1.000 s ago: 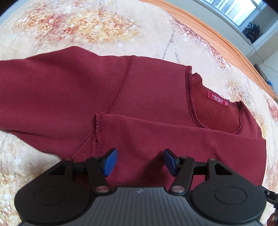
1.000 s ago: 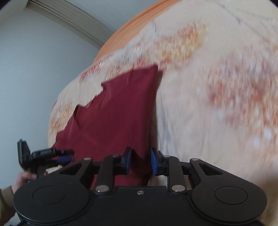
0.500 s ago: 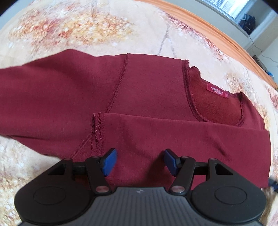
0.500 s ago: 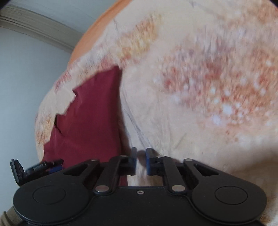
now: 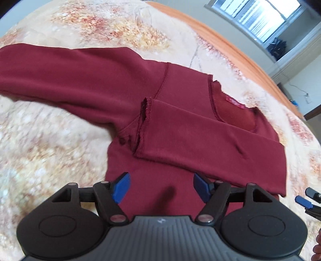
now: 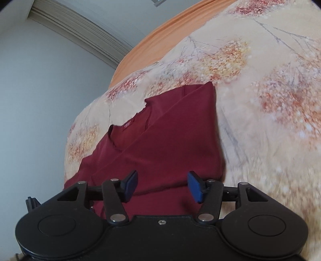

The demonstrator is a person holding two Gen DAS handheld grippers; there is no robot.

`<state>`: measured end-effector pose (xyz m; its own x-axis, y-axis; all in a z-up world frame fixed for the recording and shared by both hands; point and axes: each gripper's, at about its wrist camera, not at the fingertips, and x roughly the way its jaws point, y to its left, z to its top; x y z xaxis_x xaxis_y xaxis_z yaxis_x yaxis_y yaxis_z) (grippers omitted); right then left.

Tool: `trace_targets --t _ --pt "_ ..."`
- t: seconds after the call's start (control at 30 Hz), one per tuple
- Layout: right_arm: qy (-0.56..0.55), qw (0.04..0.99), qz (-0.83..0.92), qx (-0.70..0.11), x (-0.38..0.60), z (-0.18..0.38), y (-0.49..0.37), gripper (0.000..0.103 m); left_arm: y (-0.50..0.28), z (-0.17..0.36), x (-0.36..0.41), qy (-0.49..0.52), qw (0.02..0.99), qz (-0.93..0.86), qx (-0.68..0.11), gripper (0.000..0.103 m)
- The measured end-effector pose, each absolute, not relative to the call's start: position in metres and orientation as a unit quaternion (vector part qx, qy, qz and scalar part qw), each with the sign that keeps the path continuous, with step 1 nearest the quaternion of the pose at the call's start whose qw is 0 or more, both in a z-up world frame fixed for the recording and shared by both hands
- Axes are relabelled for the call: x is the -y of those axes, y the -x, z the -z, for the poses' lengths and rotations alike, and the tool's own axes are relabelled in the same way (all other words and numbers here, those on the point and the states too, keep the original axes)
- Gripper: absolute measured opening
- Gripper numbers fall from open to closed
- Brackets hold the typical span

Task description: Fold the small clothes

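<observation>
Fingers (image 5: 122, 187) spread above sweater (image 5: 170, 128) on bedspread (image 5: 50, 140)

- My left wrist camera looks steeply down along my left jaws, close above the maroon sweater (image 5: 180, 128) on the bed (image 5: 50, 140), facing the bed's far edge and a window (image 5: 258, 18).
- My right wrist camera looks down less steeply, toward the bed's far corner and a grey wall (image 6: 40, 100).
- Both views share the sweater's neckline with its red label (image 6: 128, 125).
</observation>
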<state>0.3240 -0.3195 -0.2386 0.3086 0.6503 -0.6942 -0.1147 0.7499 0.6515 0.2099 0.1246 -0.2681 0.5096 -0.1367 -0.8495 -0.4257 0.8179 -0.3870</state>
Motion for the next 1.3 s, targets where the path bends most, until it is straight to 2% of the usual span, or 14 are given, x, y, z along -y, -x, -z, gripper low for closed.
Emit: trace_targets --t 0.07,0.2,0.3,0.43,0.77,0.97,1.17,1.3 --pt "-0.251 0.772 -0.237 -0.535 0.319 0.228 -0.306 0.064 -0.198 0.265 -0.134 0.303 0.818 -0.088 -0.482 0.074" --pt "-0.252 0.779 -0.231 -0.526 0.317 0.197 -0.271 0.067 -0.173 0.257 -0.161 0.343 0.813 -0.103 -0.459 0.090" --pt "-0.234 0.787 -0.245 -0.515 0.311 0.172 -0.252 0.071 -0.155 0.250 -0.187 0.376 0.802 -0.131 -0.446 0.090" --pt "-0.220 0.790 -0.284 -0.497 0.303 0.151 -0.238 0.082 -0.129 0.232 -0.217 0.412 0.787 -0.204 -0.411 0.090" --pt "-0.222 0.784 -0.318 -0.485 0.275 0.126 -0.228 0.081 -0.072 0.180 -0.325 0.439 0.790 -0.284 -0.319 0.090" --pt "-0.198 0.803 -0.292 -0.481 0.211 0.109 -0.225 0.081 -0.062 0.221 -0.411 0.472 0.781 -0.301 -0.276 0.090" --pt "-0.249 0.793 -0.265 -0.490 0.138 0.115 -0.211 0.080 -0.072 0.275 -0.466 0.477 0.789 -0.275 -0.271 0.074" --pt "-0.227 0.787 -0.270 -0.506 0.091 0.115 -0.212 0.079 -0.079 0.300 -0.484 0.494 0.785 -0.259 -0.271 0.066"
